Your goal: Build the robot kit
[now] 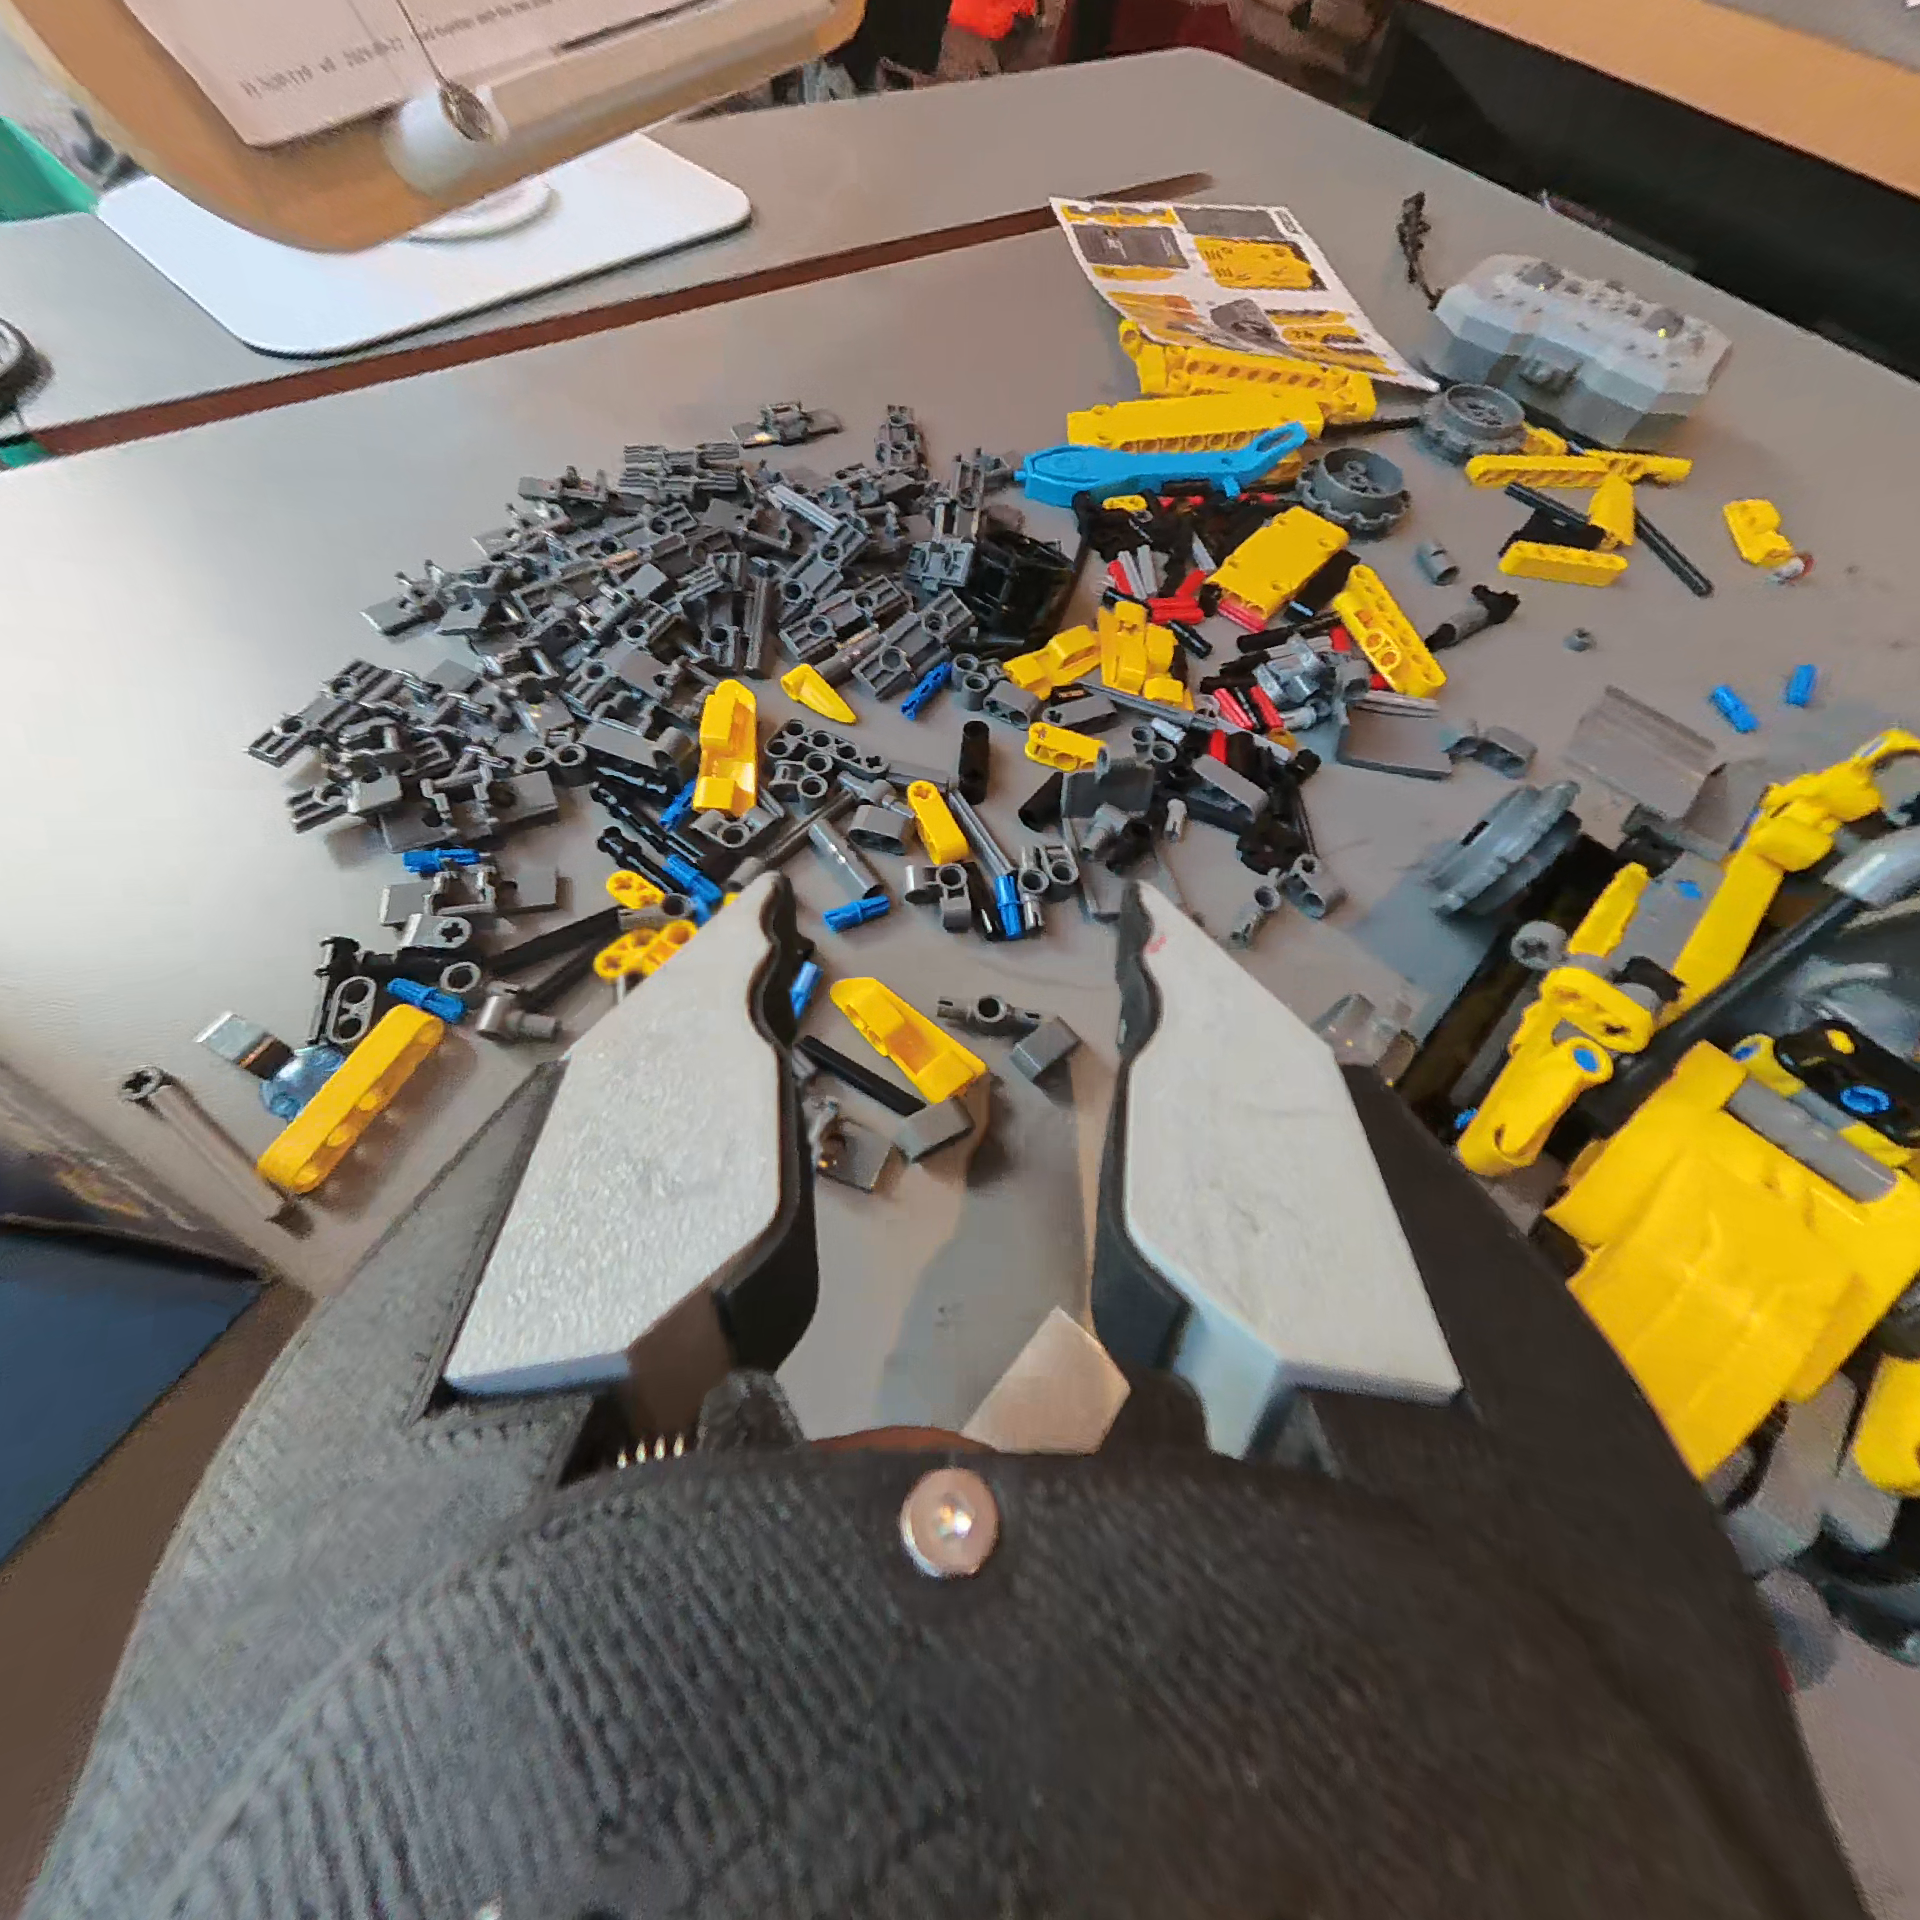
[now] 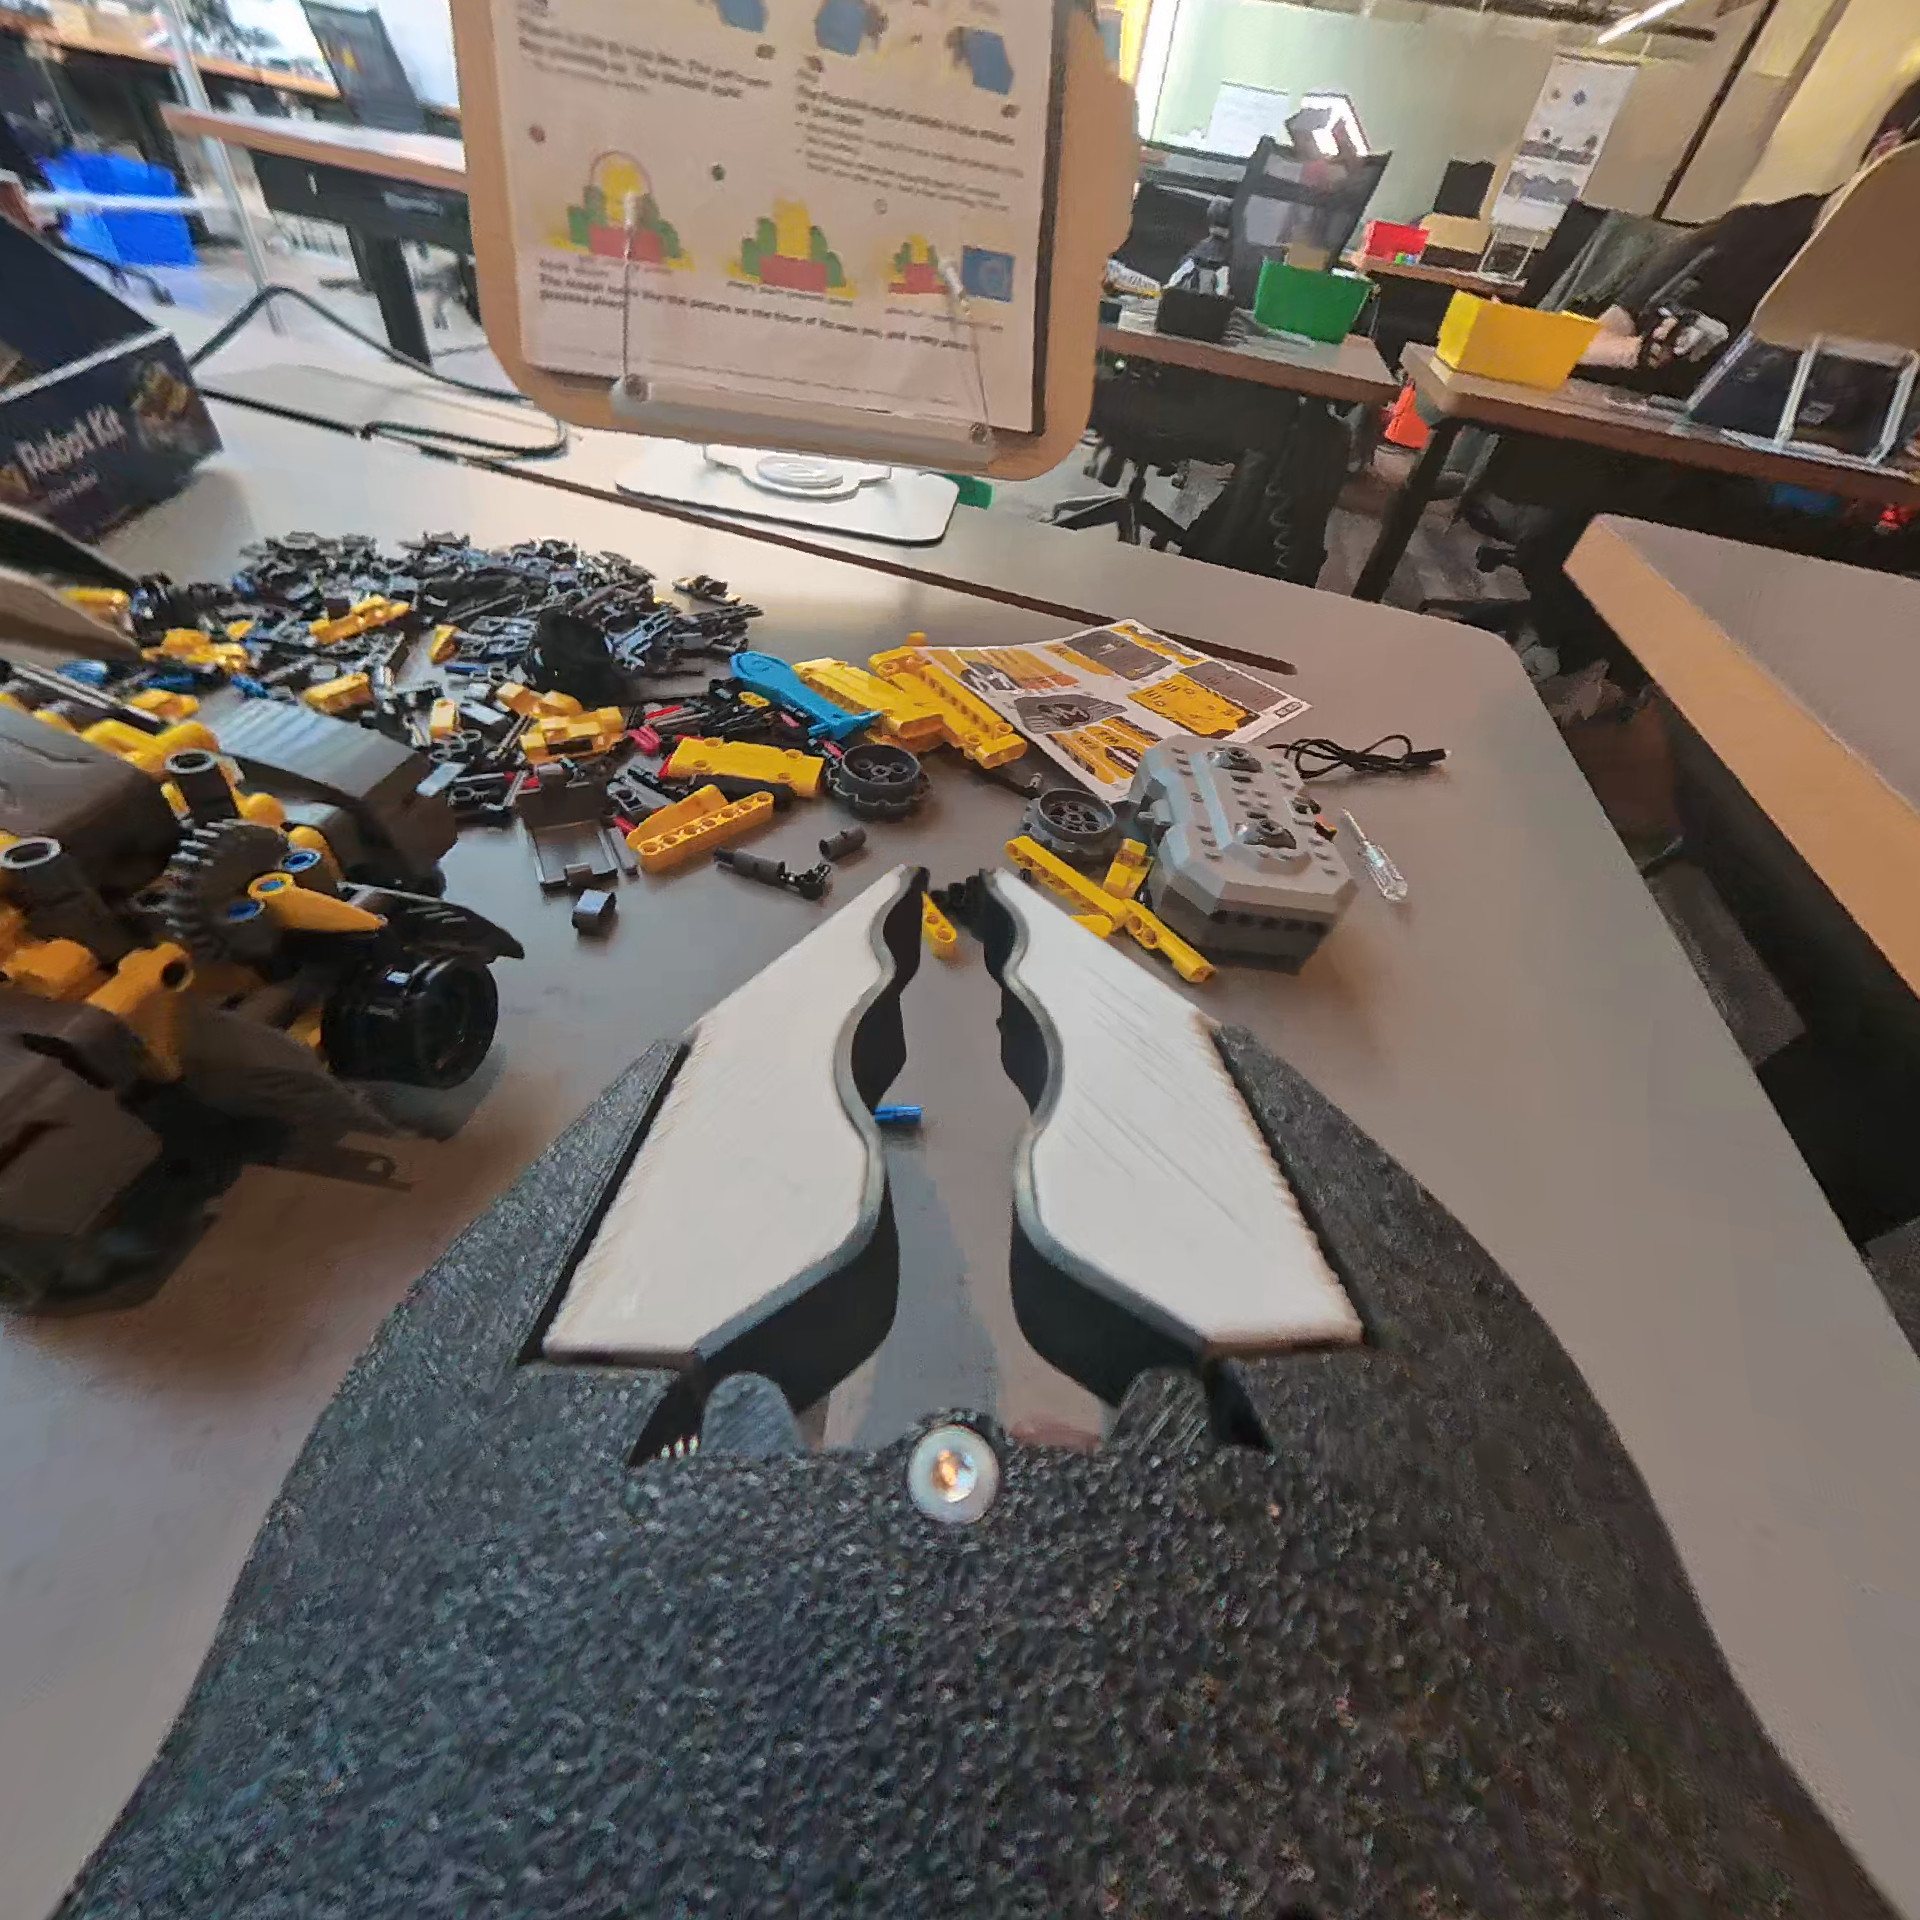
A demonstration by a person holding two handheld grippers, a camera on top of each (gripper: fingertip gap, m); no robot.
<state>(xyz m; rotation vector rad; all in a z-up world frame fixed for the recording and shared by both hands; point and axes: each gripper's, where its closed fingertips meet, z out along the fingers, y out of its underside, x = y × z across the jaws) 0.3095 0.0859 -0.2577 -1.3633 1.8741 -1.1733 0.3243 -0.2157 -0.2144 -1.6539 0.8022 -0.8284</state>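
A matte grey table carries a heap of dark grey, black, yellow, blue and red plastic building pieces. A bright blue lever-shaped tool lies among long yellow perforated beams. The half-built yellow and black vehicle model has blue pins. The grey studded motor block is two-toned, light over darker grey.

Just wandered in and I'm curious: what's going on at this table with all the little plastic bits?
A person holds two hand grippers over a grey table strewn with building-kit parts. The left gripper is open and empty, hovering above a loose yellow piece near the parts pile. The right gripper is nearly closed but holds nothing; a small blue pin lies on the table beneath it. A half-built yellow model sits to the side.
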